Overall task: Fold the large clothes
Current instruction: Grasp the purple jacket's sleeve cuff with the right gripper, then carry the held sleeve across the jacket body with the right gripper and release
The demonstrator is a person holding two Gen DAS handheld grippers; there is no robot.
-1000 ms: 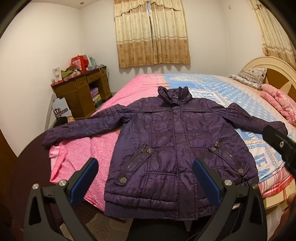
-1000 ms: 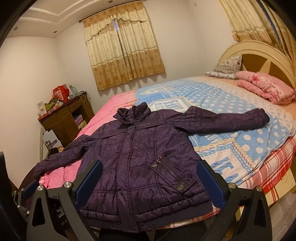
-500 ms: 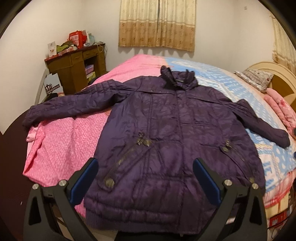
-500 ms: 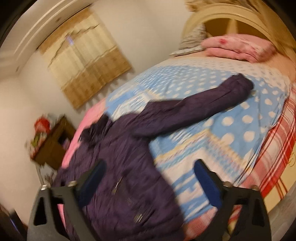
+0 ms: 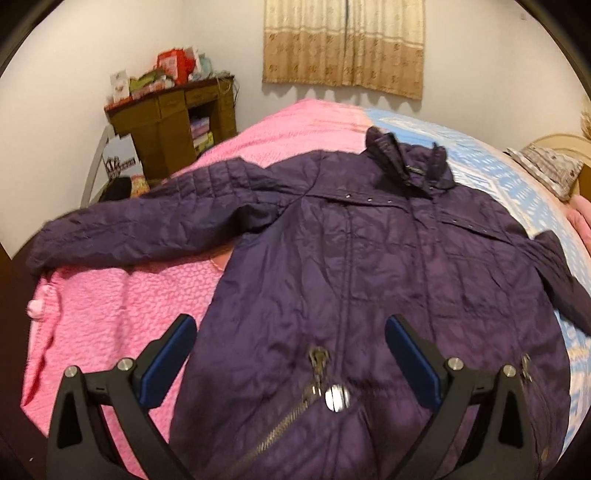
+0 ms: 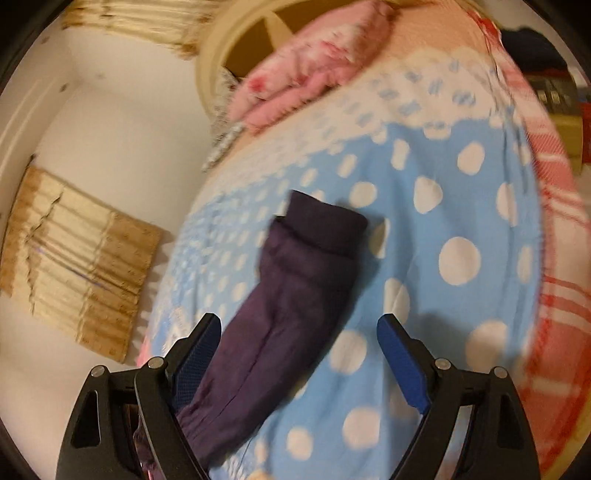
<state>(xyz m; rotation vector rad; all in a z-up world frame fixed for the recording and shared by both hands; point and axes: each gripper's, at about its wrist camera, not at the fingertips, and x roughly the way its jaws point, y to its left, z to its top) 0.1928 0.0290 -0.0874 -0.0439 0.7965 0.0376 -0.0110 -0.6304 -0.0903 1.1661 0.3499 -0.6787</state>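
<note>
Right wrist view now swinging over to the cuff [image 6: 325, 225] of the quilted dark purple jacket's sleeve, right gripper [image 6: 299, 354] apart and empty, straddling it on the blue polka-dot bedspread [image 6: 461, 206]. Left gripper [image 5: 291, 358], also apart, now hovering closer over the purple jacket [image 5: 369, 266], spread flat across the bed. Looking like setting up the first sleeve fold.

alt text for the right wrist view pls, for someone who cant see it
A dark purple quilted jacket sleeve lies on a blue bedspread with white polka dots, running between the fingers of the open right claw, untouched. Folded pink bedding sits by the cream headboard; the picture is blurred.
</note>
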